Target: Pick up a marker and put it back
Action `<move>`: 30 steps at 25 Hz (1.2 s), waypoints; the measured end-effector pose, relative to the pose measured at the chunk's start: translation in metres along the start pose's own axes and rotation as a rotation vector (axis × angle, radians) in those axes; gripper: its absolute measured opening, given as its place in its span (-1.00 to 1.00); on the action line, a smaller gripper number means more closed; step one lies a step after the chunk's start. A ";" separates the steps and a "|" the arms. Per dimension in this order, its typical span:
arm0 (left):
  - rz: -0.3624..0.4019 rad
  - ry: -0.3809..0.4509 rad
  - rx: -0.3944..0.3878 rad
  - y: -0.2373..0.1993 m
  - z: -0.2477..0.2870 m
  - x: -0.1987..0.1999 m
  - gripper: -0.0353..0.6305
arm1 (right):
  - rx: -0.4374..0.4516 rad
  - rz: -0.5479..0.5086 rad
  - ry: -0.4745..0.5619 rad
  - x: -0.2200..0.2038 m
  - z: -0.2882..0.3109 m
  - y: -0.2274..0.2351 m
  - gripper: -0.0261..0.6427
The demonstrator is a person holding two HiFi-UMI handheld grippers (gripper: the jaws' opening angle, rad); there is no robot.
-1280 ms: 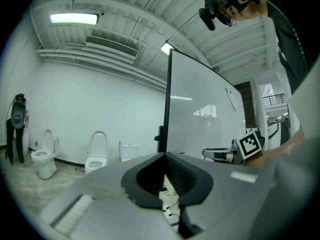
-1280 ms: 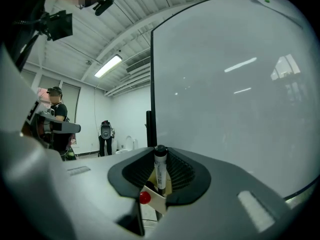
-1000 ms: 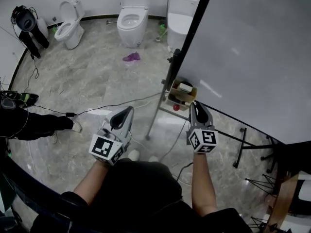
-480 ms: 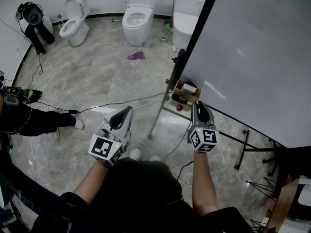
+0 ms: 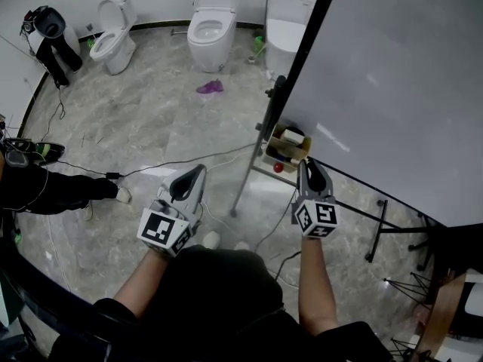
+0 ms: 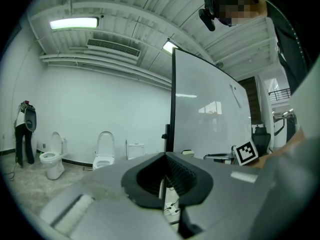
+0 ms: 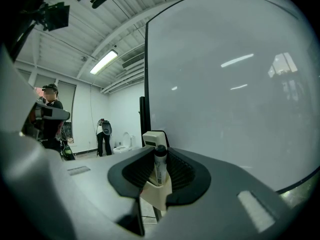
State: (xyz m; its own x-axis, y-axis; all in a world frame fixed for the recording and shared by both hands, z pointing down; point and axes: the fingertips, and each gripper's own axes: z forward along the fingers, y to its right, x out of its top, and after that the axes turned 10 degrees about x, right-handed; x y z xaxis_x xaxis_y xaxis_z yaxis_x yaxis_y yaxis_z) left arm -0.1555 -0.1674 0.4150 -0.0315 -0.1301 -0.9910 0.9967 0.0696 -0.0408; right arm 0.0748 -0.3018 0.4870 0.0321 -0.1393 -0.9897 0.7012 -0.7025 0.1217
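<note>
A black-capped marker [image 7: 160, 163] stands upright in a beige holder [image 7: 156, 195] on the whiteboard's [image 5: 392, 89] stand. My right gripper [image 7: 159, 173] is shut on the marker, with its ribbed pads at either side of the barrel. In the head view the right gripper [image 5: 306, 161] reaches the cardboard box [image 5: 284, 146] of markers at the board's lower corner. A white eraser [image 7: 154, 138] sits just behind the marker. My left gripper [image 5: 199, 171] hangs apart to the left, shut and empty [image 6: 162, 184].
The whiteboard's metal leg [image 5: 247, 178] slants down to the marble floor between the grippers. A cable [image 5: 173, 161] trails across the floor. Three toilets [image 5: 210, 30] line the far wall. A person's dark sleeve [image 5: 45, 191] lies at the left edge.
The head view has shifted a little. Both grippers stay where they were, and the right one still grips the marker.
</note>
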 end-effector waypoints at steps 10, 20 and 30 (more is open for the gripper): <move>0.000 0.007 -0.035 0.005 0.005 0.001 -0.88 | -0.026 0.014 -0.007 -0.007 -0.009 -0.001 -0.67; 0.013 0.033 -0.073 0.009 0.005 0.008 -0.88 | -0.031 0.019 -0.027 -0.010 -0.014 -0.006 -0.57; 0.002 0.029 -0.105 0.012 0.000 0.006 -0.88 | -0.045 0.010 -0.028 -0.002 -0.029 -0.017 -0.55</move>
State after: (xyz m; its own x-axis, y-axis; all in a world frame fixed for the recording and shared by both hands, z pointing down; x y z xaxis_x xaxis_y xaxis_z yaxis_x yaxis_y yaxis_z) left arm -0.1434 -0.1672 0.4088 -0.0331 -0.1017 -0.9943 0.9836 0.1733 -0.0505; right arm 0.0835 -0.2689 0.4847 0.0196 -0.1665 -0.9859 0.7321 -0.6692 0.1275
